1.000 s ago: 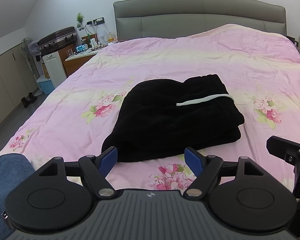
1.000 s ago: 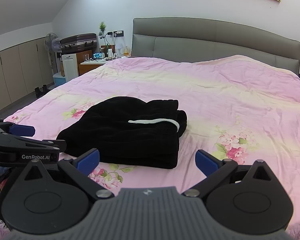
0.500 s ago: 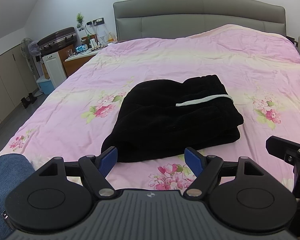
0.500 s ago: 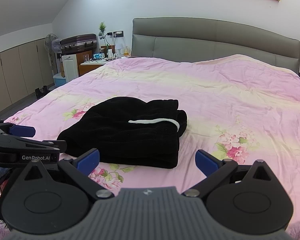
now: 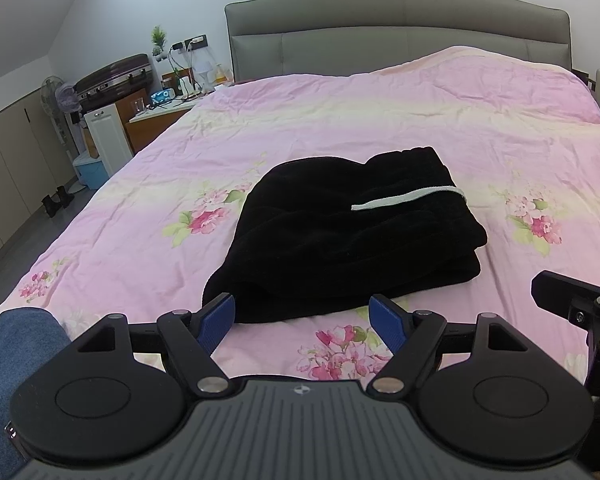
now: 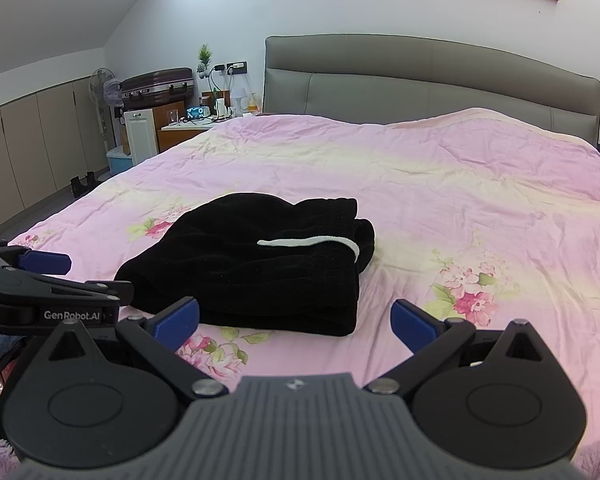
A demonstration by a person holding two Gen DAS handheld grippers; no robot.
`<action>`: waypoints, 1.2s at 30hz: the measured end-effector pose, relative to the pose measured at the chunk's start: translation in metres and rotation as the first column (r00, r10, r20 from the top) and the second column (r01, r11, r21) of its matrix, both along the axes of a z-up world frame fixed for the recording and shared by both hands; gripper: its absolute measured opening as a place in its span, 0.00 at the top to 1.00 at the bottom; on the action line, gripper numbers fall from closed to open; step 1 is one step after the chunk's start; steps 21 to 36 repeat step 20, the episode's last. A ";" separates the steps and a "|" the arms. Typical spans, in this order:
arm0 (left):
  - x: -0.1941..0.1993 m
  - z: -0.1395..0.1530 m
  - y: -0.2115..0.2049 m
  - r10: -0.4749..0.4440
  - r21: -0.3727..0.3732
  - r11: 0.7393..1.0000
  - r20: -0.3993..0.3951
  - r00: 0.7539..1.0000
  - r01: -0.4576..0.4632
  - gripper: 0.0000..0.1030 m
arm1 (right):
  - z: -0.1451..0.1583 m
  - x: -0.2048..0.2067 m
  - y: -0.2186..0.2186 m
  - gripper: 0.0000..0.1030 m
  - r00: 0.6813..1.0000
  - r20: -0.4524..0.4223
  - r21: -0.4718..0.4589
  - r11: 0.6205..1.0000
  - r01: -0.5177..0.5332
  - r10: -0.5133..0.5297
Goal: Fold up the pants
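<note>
On a pink floral bedspread point(image 5: 340, 120) covering a wide bed, black pants point(image 5: 340, 240) are lying folded into a thick, compact stack, sitting toward the near middle of the bed; a white drawstring point(image 5: 408, 198) is trailing across the top layer toward the right edge. Near the viewer, the left gripper point(image 5: 302, 320) is hovering just short of the stack's near edge, its blue-padded jaws standing wide apart and gripping nothing; the right gripper point(image 6: 294, 318) is hovering likewise to the right of it, jaws spread wide and empty, apart from the cloth.

Judging from the neat stack, the folding is looking complete or nearly so; any remaining step is probably tidying. To do that well, each gripper should be pinching only the loose near-left corner, which is sagging out of line, and easing it square without dragging the lower layers; the drawstring could be tucked in without lifting the top fold.

The stack's long axis is running roughly left to right, tilting slightly so the right end is sitting farther away; the gathered waistband seems to be pointing toward the far right, the rounded fold toward the left.
</note>
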State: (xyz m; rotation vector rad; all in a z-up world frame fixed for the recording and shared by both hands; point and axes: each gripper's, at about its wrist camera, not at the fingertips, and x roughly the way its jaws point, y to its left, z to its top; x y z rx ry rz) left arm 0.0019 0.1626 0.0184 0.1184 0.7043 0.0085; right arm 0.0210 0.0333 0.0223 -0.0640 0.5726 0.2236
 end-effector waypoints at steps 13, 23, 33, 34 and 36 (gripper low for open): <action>-0.001 0.003 -0.001 -0.009 -0.022 1.000 0.007 1.000 0.009 0.13 | 0.000 0.000 0.001 0.05 1.000 0.000 0.002 1.000 0.001 -0.001; 0.000 0.005 0.001 -0.003 -0.040 0.999 0.007 1.000 0.003 0.13 | 0.000 -0.001 0.003 0.05 1.000 -0.002 0.003 1.000 0.006 -0.006; 0.000 0.005 0.001 -0.003 -0.040 0.999 0.007 1.000 0.003 0.13 | 0.000 -0.001 0.003 0.05 1.000 -0.002 0.003 1.000 0.006 -0.006; 0.000 0.005 0.001 -0.003 -0.040 0.999 0.007 1.000 0.003 0.13 | 0.000 -0.001 0.003 0.05 1.000 -0.002 0.003 1.000 0.006 -0.006; 0.000 0.005 0.001 -0.003 -0.040 0.999 0.007 1.000 0.003 0.13 | 0.000 -0.001 0.003 0.05 1.000 -0.002 0.003 1.000 0.006 -0.006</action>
